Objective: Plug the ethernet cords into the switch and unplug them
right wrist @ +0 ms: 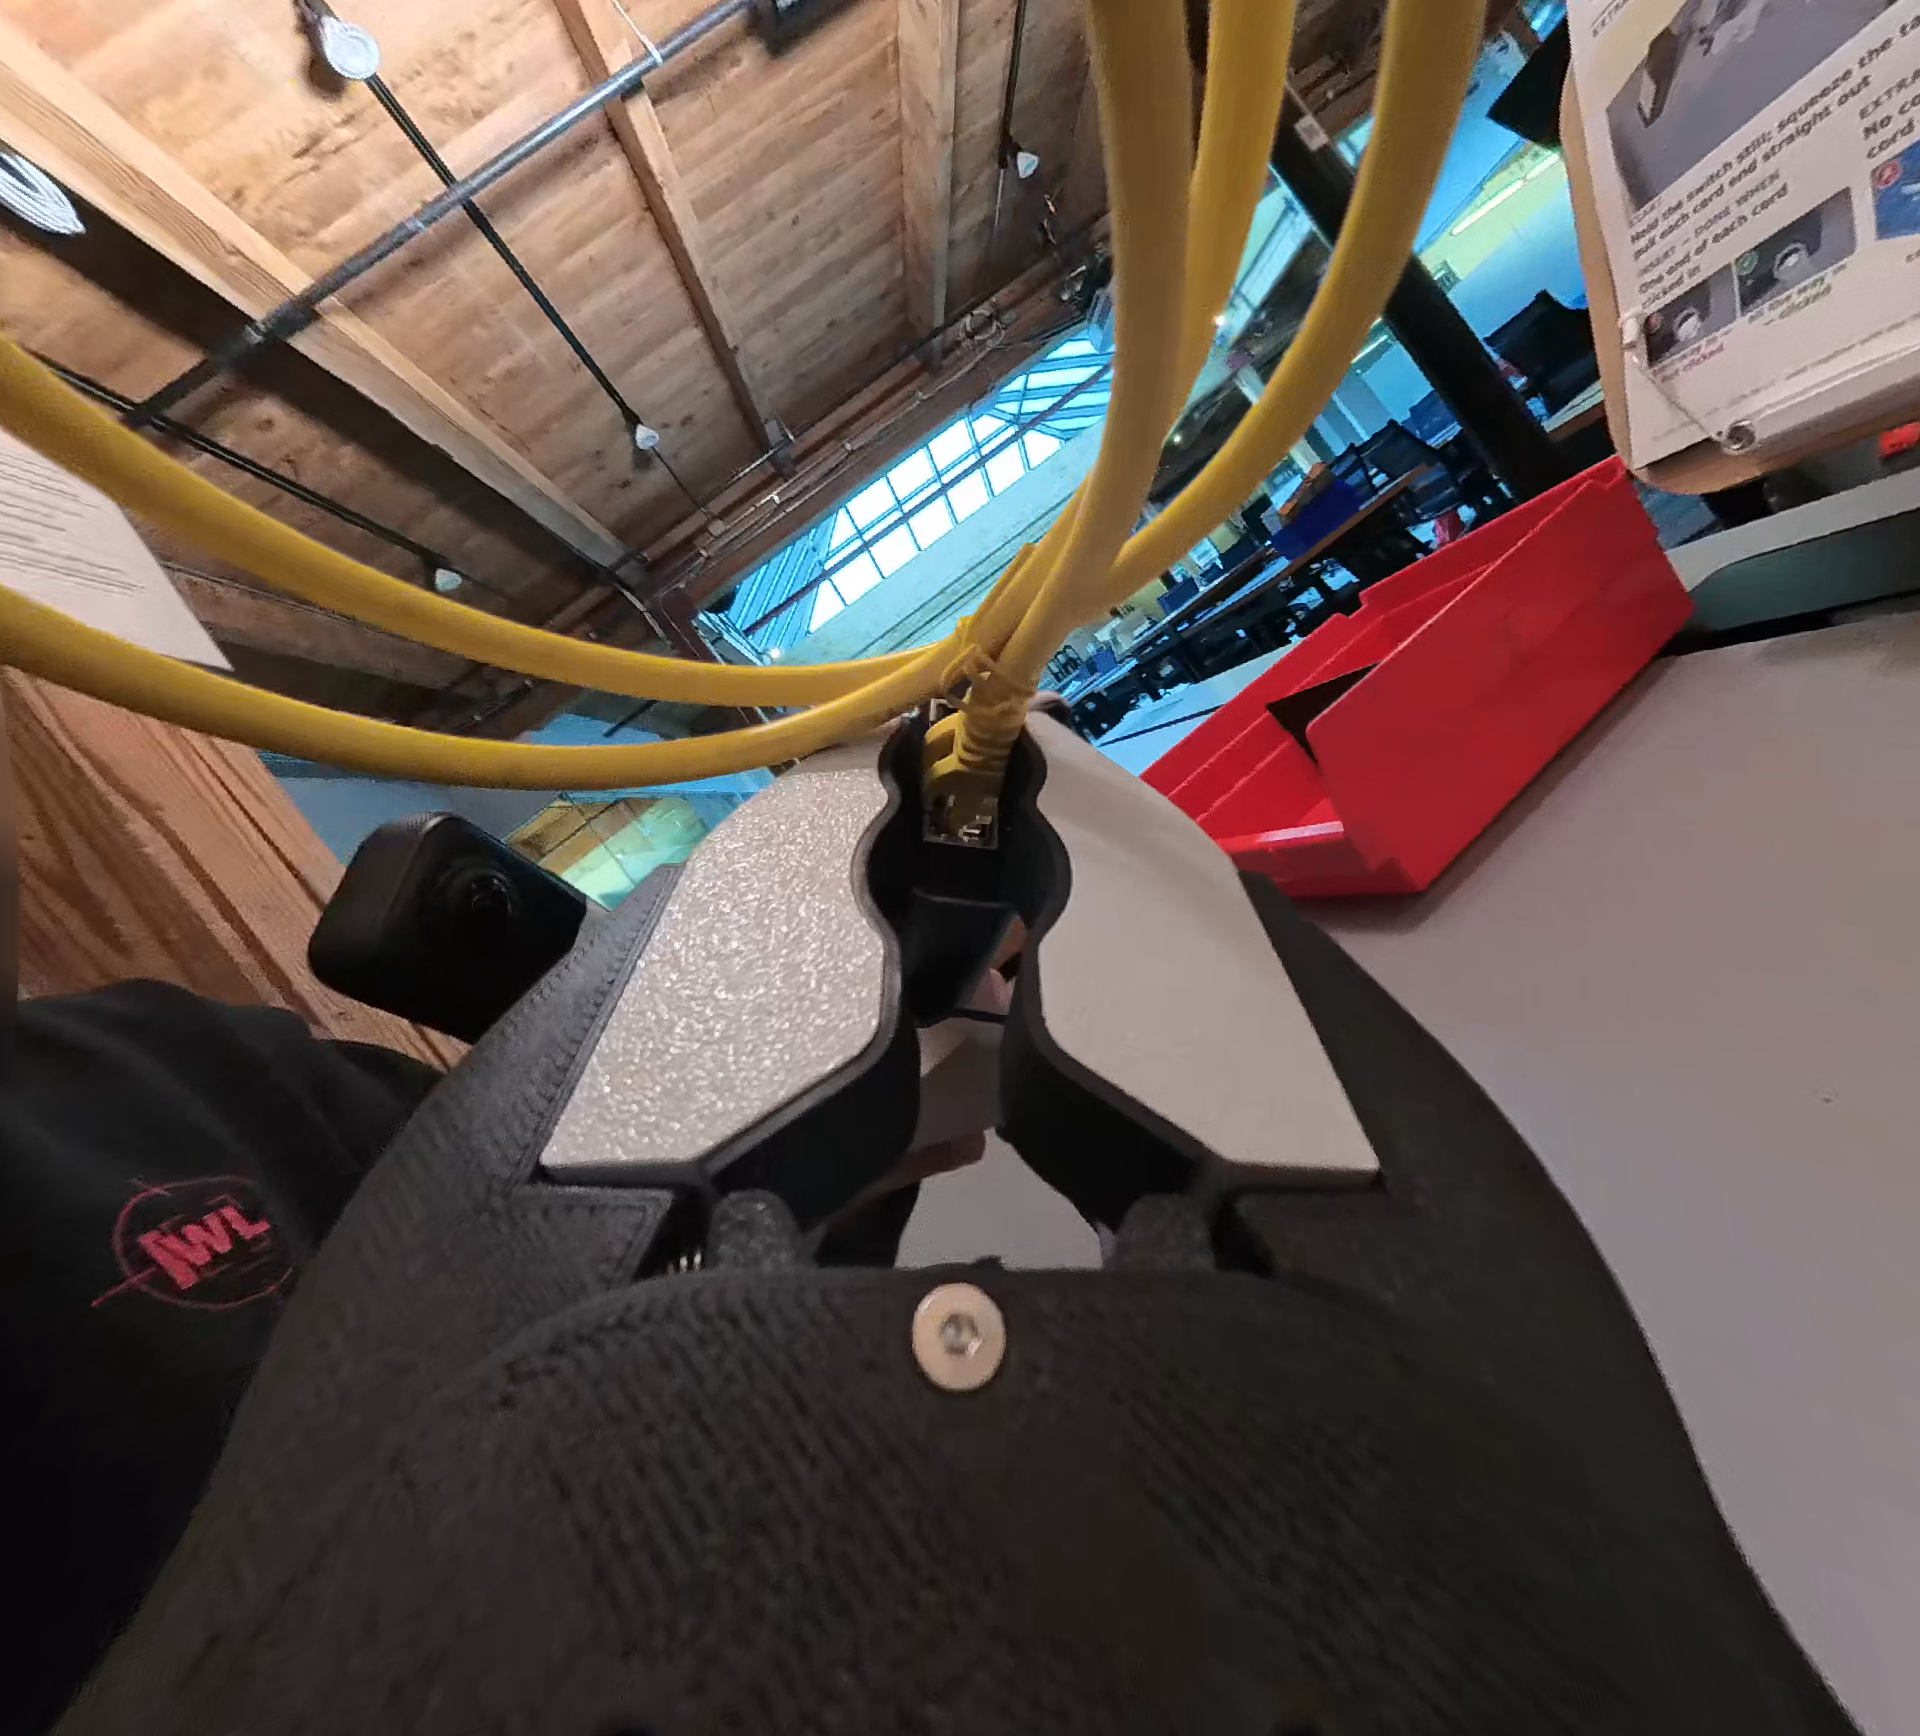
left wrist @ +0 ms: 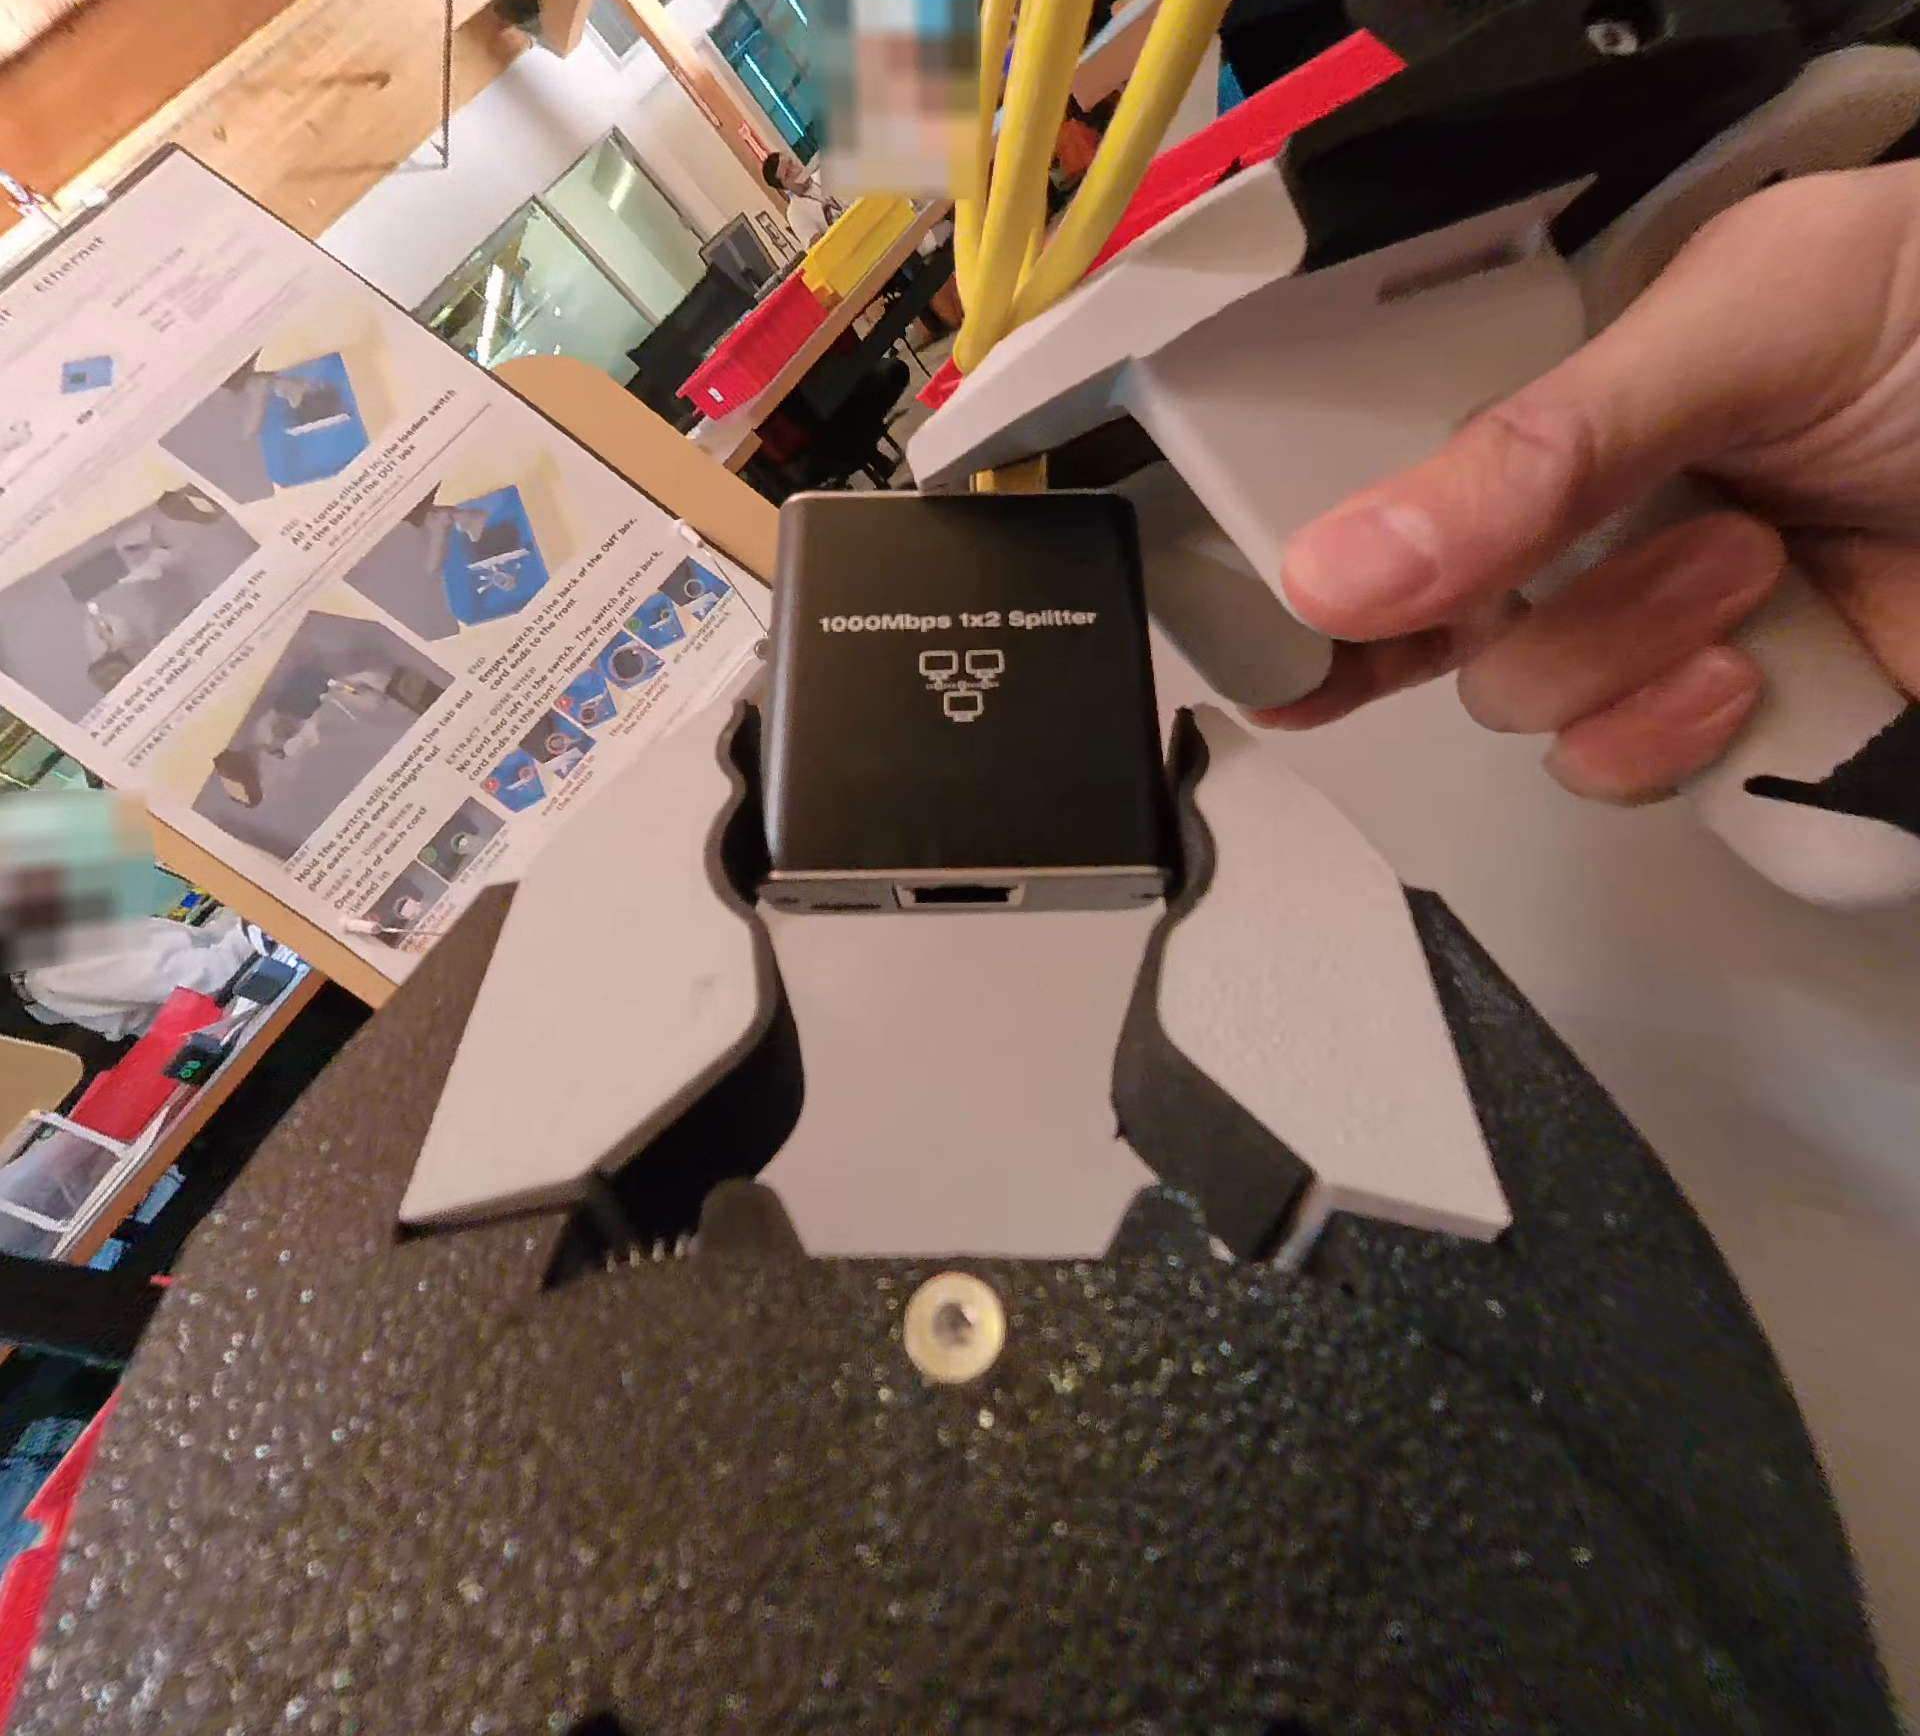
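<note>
My left gripper (left wrist: 966, 730) is shut on the black switch (left wrist: 966, 647) and grips its two sides. The near end of the switch shows one empty port (left wrist: 961, 894). A hand holds my right gripper (left wrist: 1039, 429) at the far end of the switch. In the right wrist view, my right gripper (right wrist: 966, 772) is shut on a yellow cord plug (right wrist: 961, 782). The plug's tip is at the port of the switch (right wrist: 951, 938); I cannot tell how deep it sits. Several yellow cords (right wrist: 1143, 336) rise from the plug, tied in a bundle.
A printed instruction sheet (left wrist: 312, 543) stands on a board to the left. A red bin (right wrist: 1455, 678) sits on the grey table (right wrist: 1662, 1011) to the right. Wooden ceiling beams are overhead. The left gripper's camera (right wrist: 457, 917) is close on the left. Only a small space, under 4 cm, lies between the two pairs of fingers.
</note>
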{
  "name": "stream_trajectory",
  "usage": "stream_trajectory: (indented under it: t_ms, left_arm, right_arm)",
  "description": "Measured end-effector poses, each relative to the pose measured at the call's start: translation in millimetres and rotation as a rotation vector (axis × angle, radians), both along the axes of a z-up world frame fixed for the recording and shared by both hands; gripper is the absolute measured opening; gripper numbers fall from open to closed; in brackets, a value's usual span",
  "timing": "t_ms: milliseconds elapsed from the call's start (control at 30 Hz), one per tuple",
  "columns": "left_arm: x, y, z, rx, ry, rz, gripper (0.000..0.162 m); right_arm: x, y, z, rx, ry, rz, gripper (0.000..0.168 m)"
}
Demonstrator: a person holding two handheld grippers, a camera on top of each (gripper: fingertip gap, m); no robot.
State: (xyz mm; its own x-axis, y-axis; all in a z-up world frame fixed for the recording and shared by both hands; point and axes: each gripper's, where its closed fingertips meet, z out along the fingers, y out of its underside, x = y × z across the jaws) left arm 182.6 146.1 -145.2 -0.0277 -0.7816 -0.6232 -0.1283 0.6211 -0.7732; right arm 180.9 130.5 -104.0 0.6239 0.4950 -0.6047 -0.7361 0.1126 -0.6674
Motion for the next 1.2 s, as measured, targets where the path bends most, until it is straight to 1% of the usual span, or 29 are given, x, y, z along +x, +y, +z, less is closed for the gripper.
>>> stream_trajectory:
  t_ms: [67, 133, 200, 300, 333, 433, 500, 567, 633, 733, 800, 900, 1033, 1133, 1200]
  left_arm:
    - [0.3, -0.9, -0.2, -0.007, -0.007, 0.007, 0.074]
    - [1.8, -3.1, -3.2, -0.067, 0.006, -0.008, 0.074]
    - [2.2, -4.6, -4.5, -0.116, 0.013, -0.022, 0.074]
    - [1.3, -3.5, -0.6, -0.042, -0.009, 0.000, 0.074]
    - [0.9, -4.0, 0.4, -0.043, -0.017, -0.001, 0.074]
    - [1.3, -7.7, -1.3, -0.141, -0.006, -0.039, 0.074]
    - [1.1, -7.9, -1.4, -0.150, -0.001, -0.040, 0.074]
    - [1.6, -9.9, -2.5, -0.206, 0.003, -0.057, 0.074]
    - [2.2, -8.6, -4.4, -0.186, 0.007, -0.045, 0.074]
    - [1.3, -7.3, -1.6, -0.108, -0.009, -0.014, 0.074]
    - [1.4, -9.9, -1.2, -0.176, -0.005, -0.038, 0.074]
    - [2.1, -10.5, -3.8, -0.216, 0.004, -0.054, 0.074]
    - [1.7, -8.3, -1.4, -0.119, -0.016, -0.018, 0.074]
    - [2.7, -11.2, -3.7, -0.226, 0.004, -0.061, 0.074]
    - [3.5, -11.4, -6.4, -0.261, 0.012, -0.070, 0.074]
  right_arm:
    - [1.2, 0.3, -0.6, 0.004, 0.004, 0.000, 0.016]
    - [3.6, 0.6, -2.8, 0.003, 0.014, 0.001, 0.016]
    - [4.6, 1.2, -4.8, -0.009, -0.017, -0.011, 0.016]
    - [3.6, -0.1, -2.1, 0.004, -0.034, -0.013, 0.016]
    - [3.3, -0.1, -1.6, 0.009, -0.017, 0.002, 0.016]
    - [4.7, 0.4, -3.9, -0.002, -0.036, -0.008, 0.017]
    - [4.4, 0.2, -4.0, -0.002, -0.058, -0.021, 0.016]
    - [5.2, 0.5, -4.8, -0.008, -0.074, -0.030, 0.016]
    - [6.3, 1.1, -7.2, -0.018, -0.081, -0.036, 0.016]
    - [5.4, -0.1, -6.0, -0.015, -0.103, -0.035, 0.017]
    - [5.6, -0.5, -4.9, -0.013, -0.110, -0.039, 0.017]
    - [7.0, 0.5, -8.3, -0.023, -0.118, -0.051, 0.017]
    - [6.5, -0.6, -7.0, -0.011, -0.119, -0.043, 0.016]
    - [7.6, -0.6, -7.8, -0.020, -0.127, -0.051, 0.016]
    - [9.2, 0.6, -10.8, -0.029, -0.112, -0.050, 0.016]
